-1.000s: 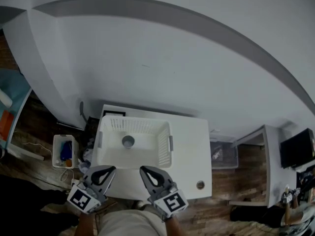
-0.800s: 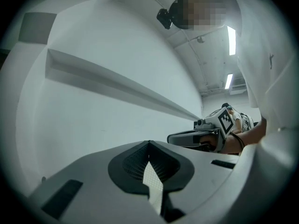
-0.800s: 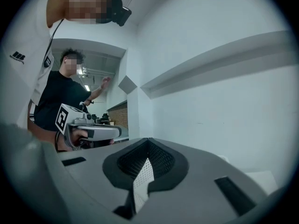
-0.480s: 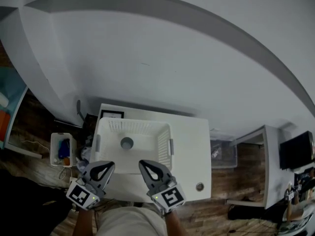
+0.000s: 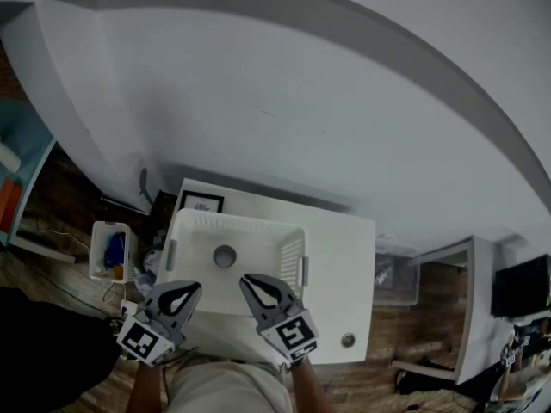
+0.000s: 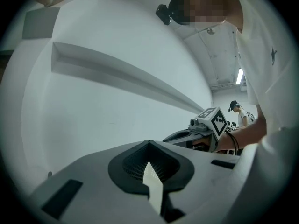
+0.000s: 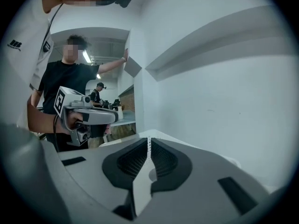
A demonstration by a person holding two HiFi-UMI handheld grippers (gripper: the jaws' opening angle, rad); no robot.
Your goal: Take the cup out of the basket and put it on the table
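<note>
A small grey cup (image 5: 225, 255) stands upright inside the white slatted basket (image 5: 291, 260) on the white table (image 5: 344, 265). In the head view both grippers hover at the basket's near edge. My left gripper (image 5: 196, 288) is by the near left corner, shut and holding nothing. My right gripper (image 5: 244, 280) reaches over the near rim, just short of the cup and to its right, shut and empty. In the left gripper view the jaws (image 6: 149, 142) meet at the tip, with the right gripper (image 6: 187, 135) to the side. The right gripper view shows closed jaws (image 7: 148, 140) and the left gripper (image 7: 88, 115).
A small round object (image 5: 347, 341) lies near the table's front right corner. A framed picture (image 5: 203, 203) lies behind the basket. On the floor left of the table stands a bin (image 5: 109, 252) with clutter. Other people stand in the background (image 7: 70, 78).
Both grippers have moved forward toward the basket and a little down. The right gripper's tip now overlaps the near rim. The cup and basket have stayed put.
</note>
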